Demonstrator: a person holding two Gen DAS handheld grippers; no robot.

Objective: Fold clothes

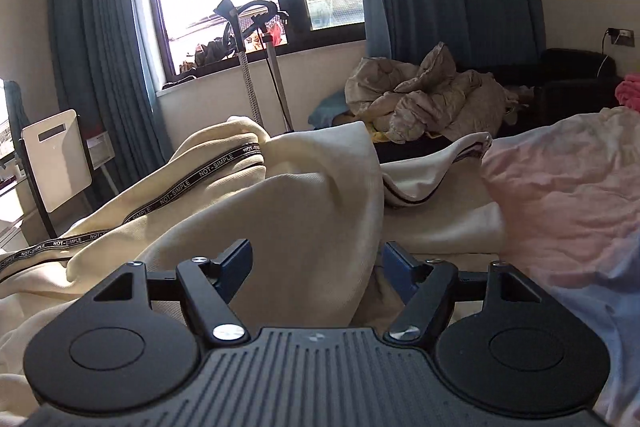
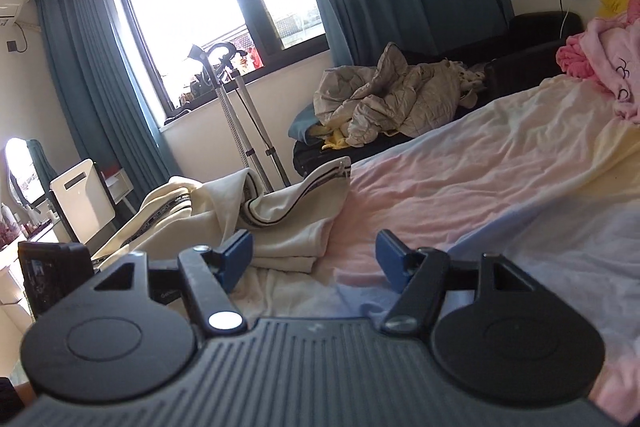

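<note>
A cream garment with black "NOT-SIMPLE" tape trim lies rumpled on the bed. In the left wrist view a raised fold of it stands between the blue pads of my left gripper, which is open with the cloth loose in the gap. In the right wrist view the same garment lies ahead and to the left. My right gripper is open and empty, low over the pink sheet, its left pad near the garment's folded edge.
A pile of pink clothes sits at the bed's far right. A beige quilt is heaped on a dark sofa beyond the bed. A stand, a white panel, the window and blue curtains are at the left.
</note>
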